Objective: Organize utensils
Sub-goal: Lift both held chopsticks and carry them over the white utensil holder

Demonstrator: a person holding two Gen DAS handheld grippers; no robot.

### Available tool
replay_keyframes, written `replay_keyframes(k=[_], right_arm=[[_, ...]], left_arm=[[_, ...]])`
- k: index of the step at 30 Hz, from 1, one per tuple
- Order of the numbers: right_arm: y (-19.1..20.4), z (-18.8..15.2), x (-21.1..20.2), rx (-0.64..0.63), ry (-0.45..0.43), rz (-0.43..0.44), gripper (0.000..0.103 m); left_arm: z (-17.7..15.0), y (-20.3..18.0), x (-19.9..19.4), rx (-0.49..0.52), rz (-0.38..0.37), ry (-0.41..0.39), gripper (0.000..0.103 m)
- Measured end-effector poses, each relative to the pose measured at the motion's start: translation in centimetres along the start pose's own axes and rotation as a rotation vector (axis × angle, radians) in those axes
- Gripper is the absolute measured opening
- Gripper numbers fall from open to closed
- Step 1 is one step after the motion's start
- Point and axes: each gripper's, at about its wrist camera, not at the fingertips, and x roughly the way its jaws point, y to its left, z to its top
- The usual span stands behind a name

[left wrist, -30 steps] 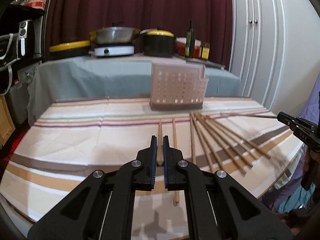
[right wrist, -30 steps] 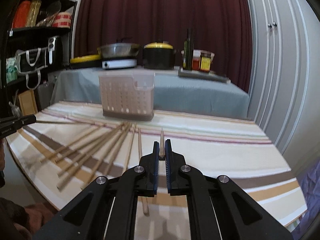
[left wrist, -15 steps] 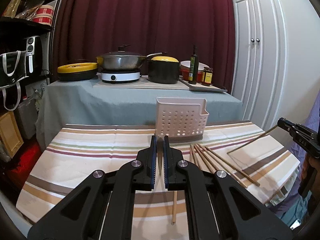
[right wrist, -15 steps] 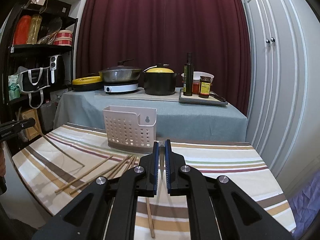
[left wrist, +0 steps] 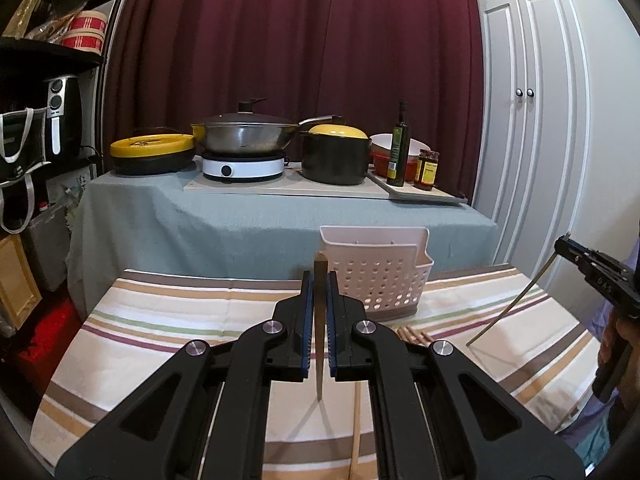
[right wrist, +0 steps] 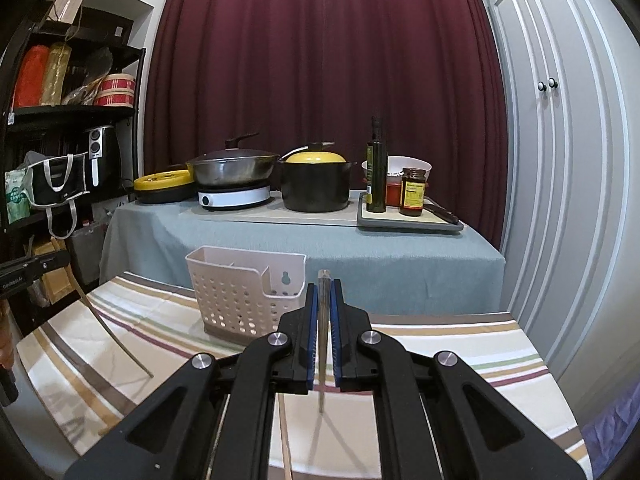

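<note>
My left gripper (left wrist: pixel 319 282) is shut on a wooden chopstick (left wrist: pixel 319 344) that hangs nearly upright, lifted above the striped tablecloth (left wrist: pixel 180 320). My right gripper (right wrist: pixel 324 290) is shut on another chopstick (right wrist: pixel 322 364), also lifted. Each shows in the other's view: the right gripper (left wrist: pixel 568 249) with its slanted chopstick (left wrist: pixel 508 308), the left gripper (right wrist: pixel 38 268) with its chopstick (right wrist: pixel 114 330). The white perforated holder (left wrist: pixel 380 276) (right wrist: pixel 240 292) stands at the table's far edge, just beyond both grippers. More chopsticks (left wrist: pixel 412 334) lie on the cloth, mostly hidden by the fingers.
Behind stands a grey-clothed table (right wrist: pixel 360 252) with a wok on a cooker (right wrist: pixel 234 196), a black pot (right wrist: pixel 316 188), an oil bottle (right wrist: pixel 377 168) and jars. A dark shelf (right wrist: pixel 60 128) is at the left, white cupboard doors (left wrist: pixel 532 120) at the right.
Both grippers have risen from the cloth, each lifting a chopstick with it. The chopsticks have swung from lying flat to hanging steeply, and the holder now sits lower in both views.
</note>
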Motion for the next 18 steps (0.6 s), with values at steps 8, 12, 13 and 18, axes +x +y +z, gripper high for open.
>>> replay_keyframes(k=[8,12,13,18], right_arm=[[0.5,3.0,0.6,-0.002,-0.049,0.059,0.007],[0.9,5.8,0.7,-0.004,-0.111,0.104,0.007],[0.9,6.6,0.9,-0.003,-0.130,0.116,0.007],[1.4,10.3,2.1,-0.013,-0.209,0.151,0.007]], left_arm=[[3.5,-0.5,0.4,0.014,-0.043,-0.054,0.006],[6.6,-0.7,0.6,0.022,-0.070,-0.101,0.006],[7.4,-0.8,0.7,0.025,-0.075,-0.112,0.006],[11.9,-1.1,1.9,0.032,-0.104,-0.180,0.006]])
